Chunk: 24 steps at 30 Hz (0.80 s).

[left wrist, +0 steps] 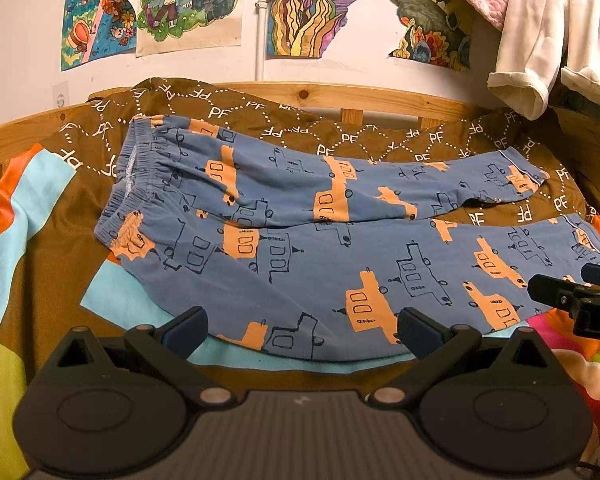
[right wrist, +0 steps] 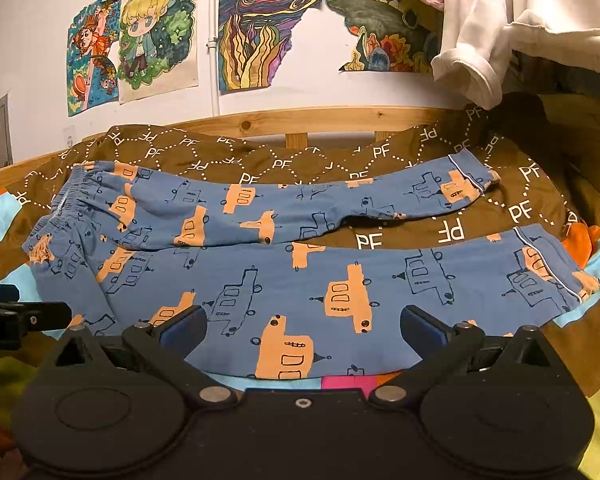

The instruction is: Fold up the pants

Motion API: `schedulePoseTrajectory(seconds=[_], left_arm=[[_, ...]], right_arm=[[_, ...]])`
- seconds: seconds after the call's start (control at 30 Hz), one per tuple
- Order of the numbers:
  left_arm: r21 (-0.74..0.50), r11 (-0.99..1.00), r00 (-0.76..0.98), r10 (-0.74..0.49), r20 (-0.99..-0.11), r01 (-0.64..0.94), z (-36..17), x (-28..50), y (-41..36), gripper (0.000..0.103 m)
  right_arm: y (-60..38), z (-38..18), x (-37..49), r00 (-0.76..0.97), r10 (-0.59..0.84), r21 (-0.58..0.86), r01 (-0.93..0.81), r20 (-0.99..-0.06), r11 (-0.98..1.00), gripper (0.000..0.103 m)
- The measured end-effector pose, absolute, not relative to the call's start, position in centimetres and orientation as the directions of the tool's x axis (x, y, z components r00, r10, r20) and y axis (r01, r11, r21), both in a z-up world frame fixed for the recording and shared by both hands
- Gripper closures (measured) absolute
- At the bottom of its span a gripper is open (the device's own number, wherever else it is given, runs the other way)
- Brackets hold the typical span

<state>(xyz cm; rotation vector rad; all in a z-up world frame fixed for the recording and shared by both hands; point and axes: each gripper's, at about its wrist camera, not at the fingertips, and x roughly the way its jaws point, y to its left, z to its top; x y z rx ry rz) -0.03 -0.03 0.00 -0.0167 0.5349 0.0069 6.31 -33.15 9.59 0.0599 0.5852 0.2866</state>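
Blue pants (left wrist: 300, 240) with orange and outlined truck prints lie spread flat on the bed, waistband at the left, both legs running right with a gap between them. They also show in the right wrist view (right wrist: 300, 272). My left gripper (left wrist: 302, 330) is open and empty, just in front of the near leg's lower edge. My right gripper (right wrist: 302, 330) is open and empty at the near leg's front edge, further right. The right gripper's fingers (left wrist: 572, 296) show at the right edge of the left wrist view; the left gripper's fingers (right wrist: 20, 316) show at the left edge of the right wrist view.
The pants lie on a brown "PF"-patterned cover (left wrist: 260, 120) over a colourful blanket (left wrist: 20, 208). A wooden bed rail (left wrist: 380, 98) runs behind. Drawings hang on the wall (left wrist: 188, 4). White and pink clothes (left wrist: 540, 32) hang at the upper right.
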Motion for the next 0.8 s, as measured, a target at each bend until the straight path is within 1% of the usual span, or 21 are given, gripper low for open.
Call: schedulePoseTrajectory(seconds=[0.8], left_arm=[[-0.016, 1.000, 0.857, 0.001, -0.516, -0.011, -0.29, -0.10, -0.24, 0.000]], right_arm=[[-33.32, 9.45, 6.49, 0.798, 0.275, 0.135, -0.241, -0.536, 0.961, 0.001]])
